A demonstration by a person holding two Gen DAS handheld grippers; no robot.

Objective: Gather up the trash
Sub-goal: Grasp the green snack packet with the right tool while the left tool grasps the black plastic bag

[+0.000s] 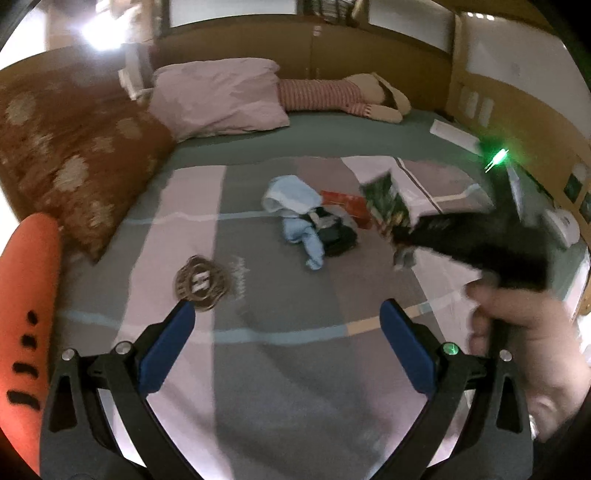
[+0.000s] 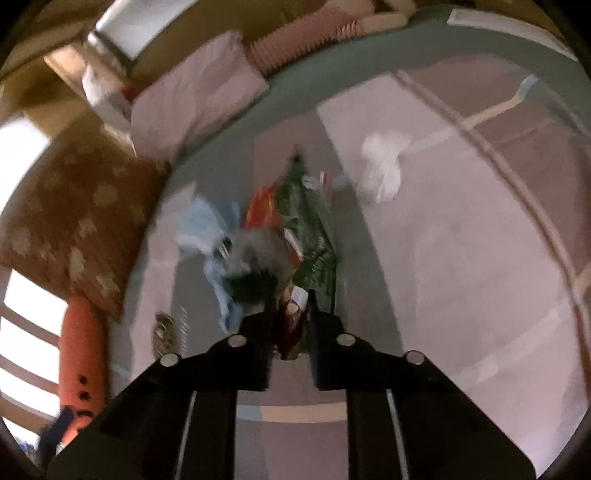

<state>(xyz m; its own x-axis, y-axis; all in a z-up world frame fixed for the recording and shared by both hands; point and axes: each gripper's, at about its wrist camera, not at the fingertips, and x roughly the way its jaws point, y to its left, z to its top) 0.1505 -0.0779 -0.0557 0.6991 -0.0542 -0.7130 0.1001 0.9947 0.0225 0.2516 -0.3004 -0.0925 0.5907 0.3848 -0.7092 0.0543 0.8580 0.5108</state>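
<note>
My right tongs (image 2: 291, 310) are clamped on a green wrapper (image 1: 388, 201), left tongs (image 1: 286, 328) wide, blue cloth (image 1: 295, 210) and hair ties (image 1: 201, 282) just ahead on the bed (image 1: 295, 369).

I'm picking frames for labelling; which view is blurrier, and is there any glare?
Right wrist view: heavy motion blur, green wrapper in the right hand-held gripper smeared. Left wrist view: sharper, but the lamp blows out and a green LED flares.
</note>
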